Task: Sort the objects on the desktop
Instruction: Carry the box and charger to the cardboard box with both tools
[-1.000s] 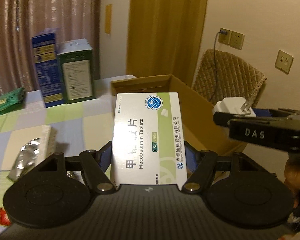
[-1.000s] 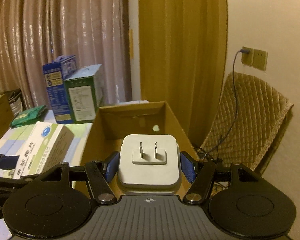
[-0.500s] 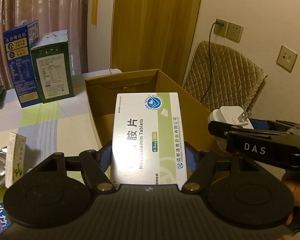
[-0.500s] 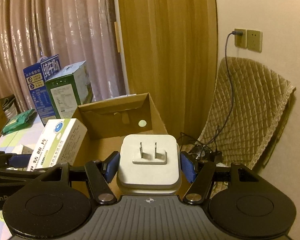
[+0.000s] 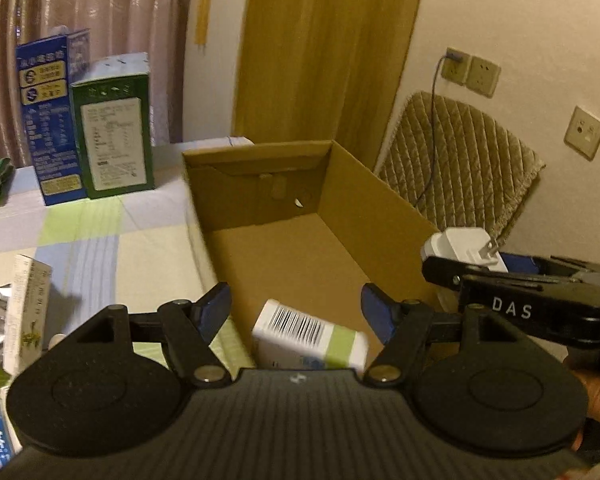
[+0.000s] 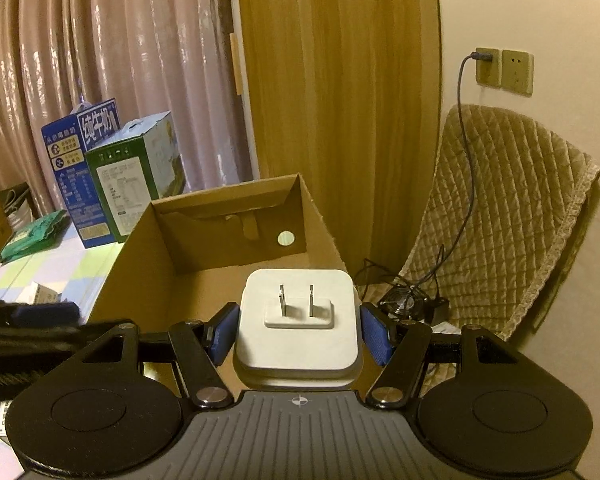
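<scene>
Item: cardboard box (image 5: 380,216), my landmark. My left gripper (image 5: 296,312) hangs over its near end, jaws apart, gripping nothing; the tablet box (image 5: 312,336) sits tilted inside the box below them, blurred. My right gripper (image 6: 298,332) clamps the white plug adapter (image 6: 298,324) above the box's right wall.

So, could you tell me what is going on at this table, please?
A person is sorting desk items into an open cardboard carton with a claw in each hand. The left claw stands open over the carton; a white tablet box, blurred and tilted, is below it inside the carton, touching neither pad. The right claw grips a white plug charger above the carton's near right corner. Two tall drink boxes and some packets remain on the tablecloth.
</scene>
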A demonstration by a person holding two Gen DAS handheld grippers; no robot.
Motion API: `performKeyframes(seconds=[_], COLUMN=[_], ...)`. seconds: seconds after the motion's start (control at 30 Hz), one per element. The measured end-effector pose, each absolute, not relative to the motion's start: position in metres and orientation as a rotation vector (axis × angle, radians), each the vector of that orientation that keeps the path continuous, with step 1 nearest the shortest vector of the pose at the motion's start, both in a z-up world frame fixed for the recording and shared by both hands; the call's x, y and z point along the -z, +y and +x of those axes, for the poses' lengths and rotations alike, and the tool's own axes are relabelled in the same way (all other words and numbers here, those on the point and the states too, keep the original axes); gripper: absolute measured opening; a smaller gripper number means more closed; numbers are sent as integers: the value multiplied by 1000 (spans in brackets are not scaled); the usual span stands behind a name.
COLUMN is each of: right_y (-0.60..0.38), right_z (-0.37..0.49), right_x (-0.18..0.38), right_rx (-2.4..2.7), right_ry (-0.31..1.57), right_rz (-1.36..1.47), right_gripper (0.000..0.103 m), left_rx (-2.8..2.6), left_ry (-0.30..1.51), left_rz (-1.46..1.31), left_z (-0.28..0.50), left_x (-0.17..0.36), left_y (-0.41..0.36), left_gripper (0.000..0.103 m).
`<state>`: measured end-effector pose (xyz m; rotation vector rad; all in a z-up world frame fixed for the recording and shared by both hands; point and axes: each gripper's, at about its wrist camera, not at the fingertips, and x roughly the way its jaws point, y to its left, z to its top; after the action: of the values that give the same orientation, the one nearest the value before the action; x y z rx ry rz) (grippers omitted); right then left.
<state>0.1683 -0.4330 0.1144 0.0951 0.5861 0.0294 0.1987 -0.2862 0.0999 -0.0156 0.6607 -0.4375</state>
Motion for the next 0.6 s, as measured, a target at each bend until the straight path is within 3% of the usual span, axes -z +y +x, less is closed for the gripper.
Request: performKeyframes(seconds=[0.47,0.6], right_y=[-418,-418], right_z=[172,173], right_x=[-116,-121], right_rx=[-84,-89], right_ry=[586,572], right_rz=[141,162], right_gripper=[62,81], left_rx=[370,367], left_ry=[643,648], left_rz=[-46,-44], left_z=[180,175], left_x=[-107,-105], left_y=[-238,-231], left_gripper=[68,68])
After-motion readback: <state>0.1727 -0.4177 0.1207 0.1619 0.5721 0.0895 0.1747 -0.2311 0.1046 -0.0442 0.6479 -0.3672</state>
